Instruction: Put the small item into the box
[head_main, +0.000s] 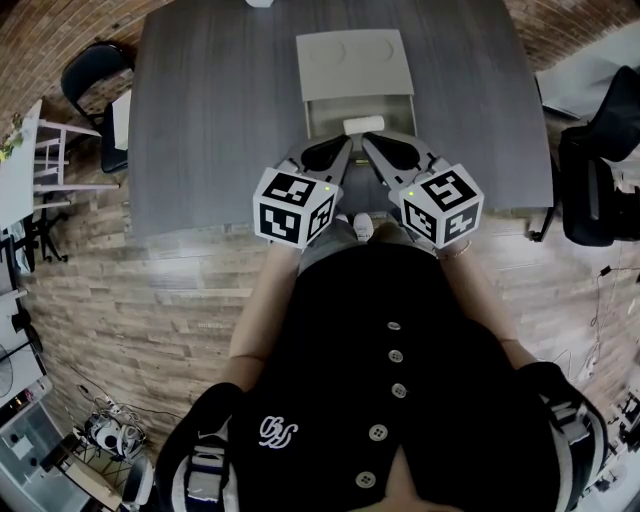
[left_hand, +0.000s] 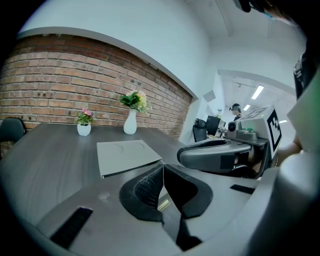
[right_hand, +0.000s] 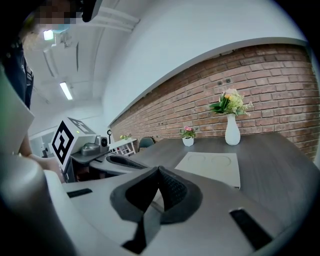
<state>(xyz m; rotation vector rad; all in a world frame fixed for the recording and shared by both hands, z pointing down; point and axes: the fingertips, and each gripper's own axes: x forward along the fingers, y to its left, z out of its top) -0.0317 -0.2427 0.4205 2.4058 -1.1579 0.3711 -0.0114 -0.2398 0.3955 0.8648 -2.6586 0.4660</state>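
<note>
Both pressed together, empty: left tongs (left_hand: 162, 180), right tongs (right_hand: 158, 180) | small item (head_main: 362, 124) lying in box (head_main: 318, 112), long axis left-right

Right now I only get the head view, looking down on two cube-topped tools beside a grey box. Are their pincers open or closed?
Observer: The left gripper view shows the left gripper with its jaws pressed together, holding nothing.
Operator: And the other one?
Observer: In its own view the right gripper is shut and empty too.
Operator: What is at the table's far end?
Observer: A white vase of flowers stands on the table there, before a brick wall.
</note>
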